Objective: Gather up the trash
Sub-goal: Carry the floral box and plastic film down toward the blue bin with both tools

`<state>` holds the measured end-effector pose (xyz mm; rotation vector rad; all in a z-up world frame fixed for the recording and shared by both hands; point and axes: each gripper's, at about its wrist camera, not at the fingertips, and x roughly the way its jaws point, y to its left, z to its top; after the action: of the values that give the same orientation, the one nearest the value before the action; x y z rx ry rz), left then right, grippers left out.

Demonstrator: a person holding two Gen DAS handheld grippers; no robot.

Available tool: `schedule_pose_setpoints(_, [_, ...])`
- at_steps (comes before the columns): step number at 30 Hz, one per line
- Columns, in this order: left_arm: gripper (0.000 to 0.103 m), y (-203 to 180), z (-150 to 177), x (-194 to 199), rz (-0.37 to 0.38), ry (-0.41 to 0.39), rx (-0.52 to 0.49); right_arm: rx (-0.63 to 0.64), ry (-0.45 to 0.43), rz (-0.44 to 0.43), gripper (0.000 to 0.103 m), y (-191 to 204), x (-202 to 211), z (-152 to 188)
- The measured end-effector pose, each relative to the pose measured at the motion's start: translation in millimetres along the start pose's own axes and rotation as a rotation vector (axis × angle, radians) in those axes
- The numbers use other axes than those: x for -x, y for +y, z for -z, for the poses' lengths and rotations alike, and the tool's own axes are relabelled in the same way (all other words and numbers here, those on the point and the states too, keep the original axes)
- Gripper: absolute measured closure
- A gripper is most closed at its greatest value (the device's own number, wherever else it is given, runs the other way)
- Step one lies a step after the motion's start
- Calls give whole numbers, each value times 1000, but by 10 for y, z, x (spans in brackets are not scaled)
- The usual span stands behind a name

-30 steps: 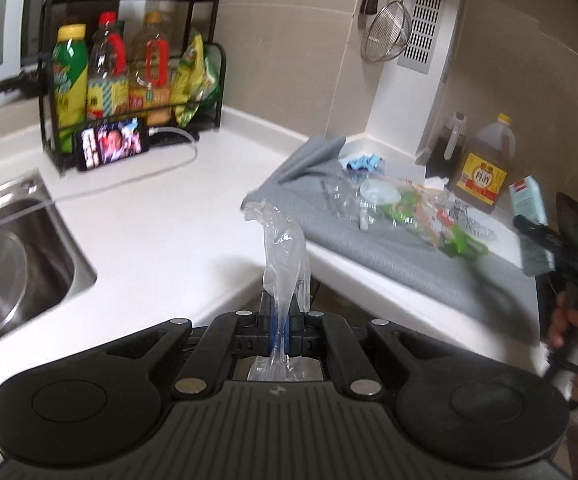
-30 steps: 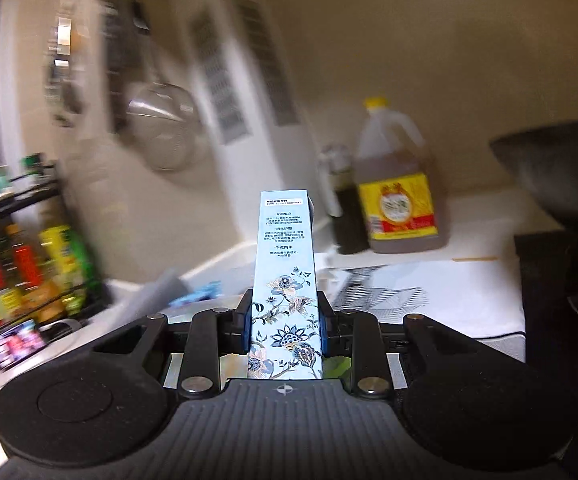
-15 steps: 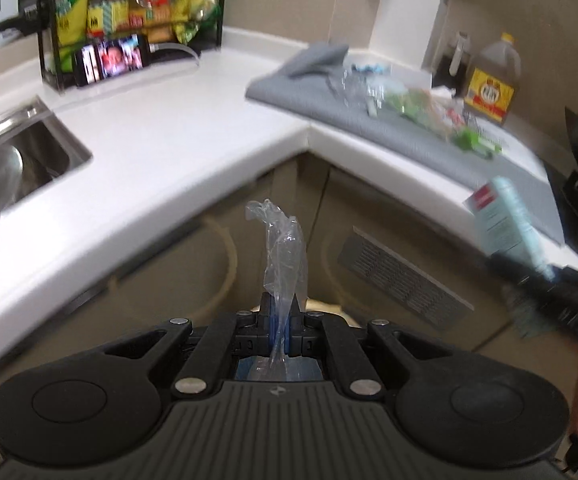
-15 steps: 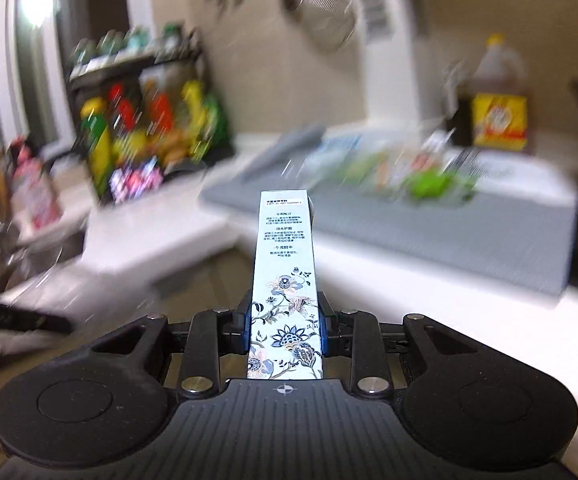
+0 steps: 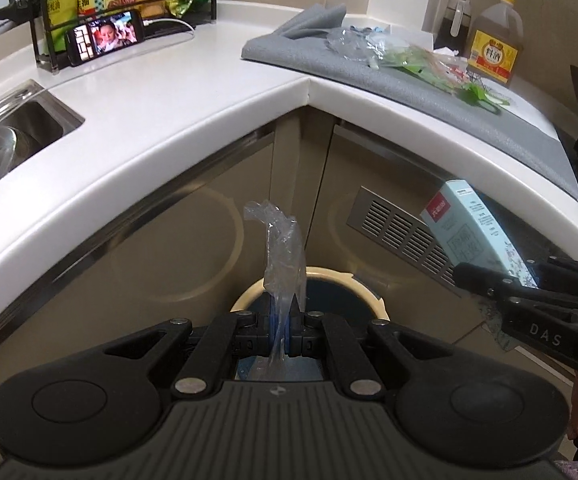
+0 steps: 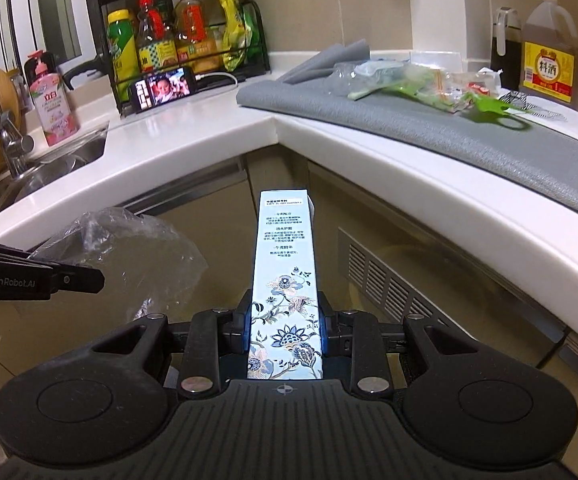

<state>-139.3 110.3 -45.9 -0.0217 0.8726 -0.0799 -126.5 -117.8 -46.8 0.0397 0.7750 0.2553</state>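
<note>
Left wrist: plastic wrap (image 5: pixel 283 256) pinched between jaws, above bin (image 5: pixel 363 292)

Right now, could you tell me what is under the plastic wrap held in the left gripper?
A round cream-rimmed bin stands on the floor below the plastic wrap. Its inside looks dark blue; the left gripper covers most of it, so its contents cannot be seen.

Your corner counter (image 6: pixel 193 128), away from the trash

A phone (image 6: pixel 163 88) is playing video against the bottle rack (image 6: pixel 177 40) at the counter's back edge, a pink soap bottle (image 6: pixel 51 100) is standing beside the sink (image 5: pixel 17 128), and a cooking-wine jug (image 6: pixel 549 56) is sitting in the far right corner.
</note>
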Motion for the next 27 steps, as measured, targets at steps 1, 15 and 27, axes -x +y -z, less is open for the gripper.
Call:
schedule_pose_setpoints(1, [99,-4,0,-7,1,2,-2,3,6,0,72,8,-8,6])
schedule_pose_setpoints(15, [99,-76,2,-41,2,9,-26,3,33,2,72,3,-48,54])
schedule_pose_setpoints(27, [99,-104,1,-106,6,27,-43,10,52,9,72,-3,-124,51])
